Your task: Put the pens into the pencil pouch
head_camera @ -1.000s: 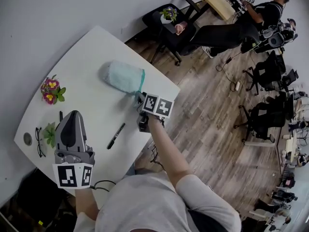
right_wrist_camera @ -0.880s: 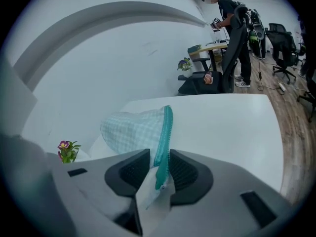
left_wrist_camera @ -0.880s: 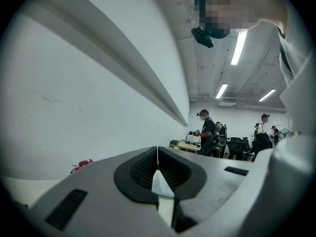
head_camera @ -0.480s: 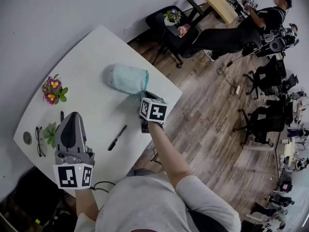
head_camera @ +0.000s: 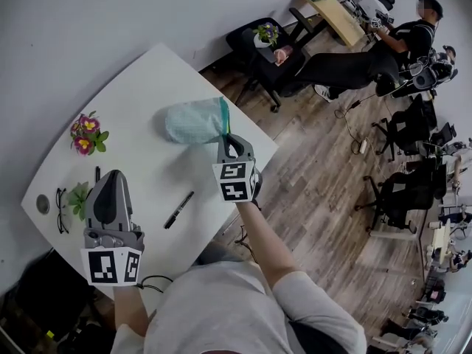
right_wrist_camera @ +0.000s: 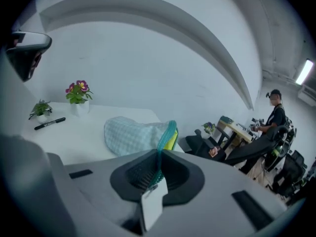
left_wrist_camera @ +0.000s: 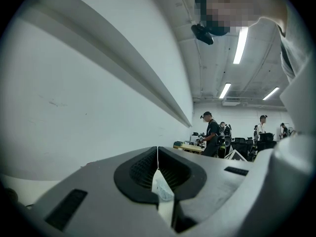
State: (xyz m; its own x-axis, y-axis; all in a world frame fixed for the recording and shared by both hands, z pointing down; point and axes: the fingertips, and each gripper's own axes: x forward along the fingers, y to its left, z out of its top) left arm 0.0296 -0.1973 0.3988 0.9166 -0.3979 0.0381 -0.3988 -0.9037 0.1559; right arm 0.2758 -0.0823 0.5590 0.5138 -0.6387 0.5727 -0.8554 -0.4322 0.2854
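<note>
1. Since a second ago, the right claw point(head_camera: 224, 140) has risen and rolled, so its marker cube now faces up toward the head camera. The teal pencil pouch point(head_camera: 193, 121) has come up with it at the zipper end.
2. The person's right forearm reaches forward over the near right edge of the white bench point(head_camera: 140, 80). The claw slopes down toward the pouch.
3. In the right gripper view, the right claw's point(right_wrist_camera: 160, 154) jaws are pressed together on the pouch's point(right_wrist_camera: 131, 132) green zipper edge. Yellow lining shows just beside the zipper.
4. The pouch's far, closed end appears to rest on the bench.
5. The left claw point(head_camera: 112, 175) is held level over the near left part of the bench. Its jaws are together with nothing between them point(left_wrist_camera: 157, 154).
6. A black pen point(head_camera: 178, 209) lies on the bench between the two claws, apart from both and outside the pouch.
7. A second thin pen point(head_camera: 96, 174) lies farther left, near a small green plant point(head_camera: 76, 198) and pink flowers point(head_camera: 85, 133).
</note>
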